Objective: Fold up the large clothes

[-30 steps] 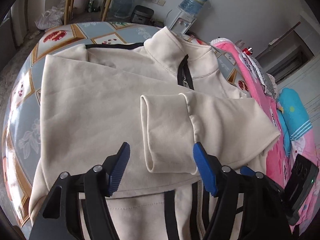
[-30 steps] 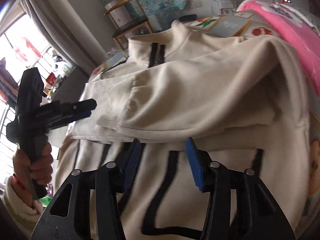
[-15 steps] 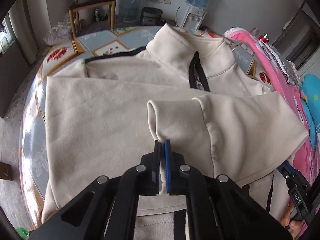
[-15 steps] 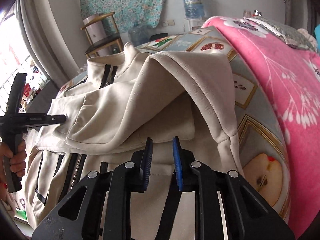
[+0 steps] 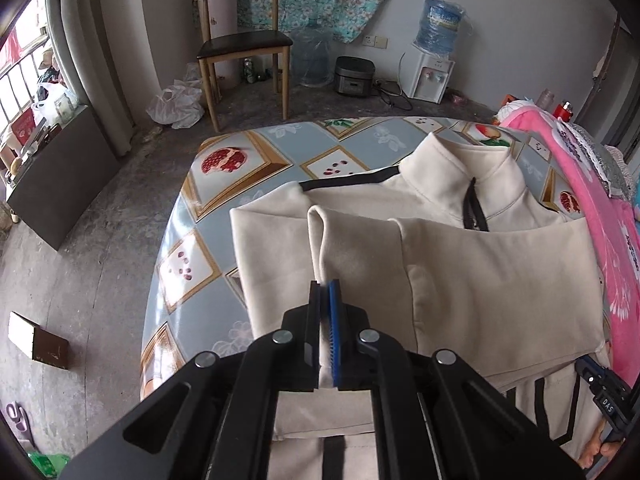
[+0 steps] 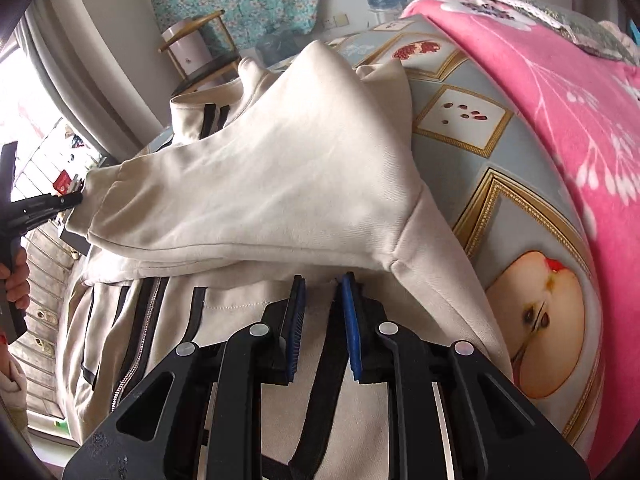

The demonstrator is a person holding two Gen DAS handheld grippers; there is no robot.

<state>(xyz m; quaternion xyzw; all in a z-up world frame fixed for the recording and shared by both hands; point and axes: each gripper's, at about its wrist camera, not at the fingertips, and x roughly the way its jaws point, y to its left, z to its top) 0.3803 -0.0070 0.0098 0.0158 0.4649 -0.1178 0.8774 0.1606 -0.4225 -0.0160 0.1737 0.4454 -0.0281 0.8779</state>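
A cream zip-up jacket with black trim lies on the fruit-patterned table, collar at the far side. My left gripper is shut on the cuff of a sleeve and holds it raised over the jacket body. In the right wrist view the same sleeve stretches left to the left gripper. My right gripper sits at the jacket just under the sleeve's armpit, jaws narrowly apart with a fold of cream fabric between the pads.
A pink floral blanket lies along the table's right side. A wooden chair, a water dispenser and a rice cooker stand on the floor beyond the table. A small box lies on the floor at left.
My left gripper shut on the sleeve cuff and lifted it up and to the left. My right gripper narrowed from open onto the jacket fabric near the armpit.
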